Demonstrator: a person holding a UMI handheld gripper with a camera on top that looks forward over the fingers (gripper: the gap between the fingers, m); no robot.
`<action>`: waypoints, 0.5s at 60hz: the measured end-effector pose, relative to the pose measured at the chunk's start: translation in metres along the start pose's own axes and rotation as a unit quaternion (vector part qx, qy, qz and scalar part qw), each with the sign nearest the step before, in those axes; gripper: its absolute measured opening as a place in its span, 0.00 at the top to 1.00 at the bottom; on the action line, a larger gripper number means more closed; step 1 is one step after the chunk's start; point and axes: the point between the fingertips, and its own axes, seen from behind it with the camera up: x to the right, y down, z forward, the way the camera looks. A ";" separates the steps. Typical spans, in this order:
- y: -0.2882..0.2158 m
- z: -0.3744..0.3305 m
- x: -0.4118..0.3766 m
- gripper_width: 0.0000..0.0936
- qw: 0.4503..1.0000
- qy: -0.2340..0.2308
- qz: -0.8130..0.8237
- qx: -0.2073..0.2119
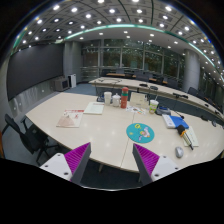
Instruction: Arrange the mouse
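The gripper (pixel 111 165) has two dark grey, blocky fingers (pixel 79 163), each bearing a magenta pad (pixel 147 160) with fine diagonal ribbing on its inner face.

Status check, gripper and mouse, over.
Gripper open, empty, above table edge. Mouse beyond right finger, untouched. Blue round mat ahead; path clear.

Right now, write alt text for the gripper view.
The hand-held gripper hovers open above a large white table, holding nothing. Beyond its fingers lie a round blue mat, a mouse to the right, papers and bottles.
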 end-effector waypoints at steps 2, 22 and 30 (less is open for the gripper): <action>0.004 0.000 0.004 0.08 1.000 0.005 0.003 -0.005; 0.127 0.005 0.138 0.09 0.992 0.079 0.058 -0.081; 0.182 0.024 0.220 0.09 0.984 0.120 0.076 -0.111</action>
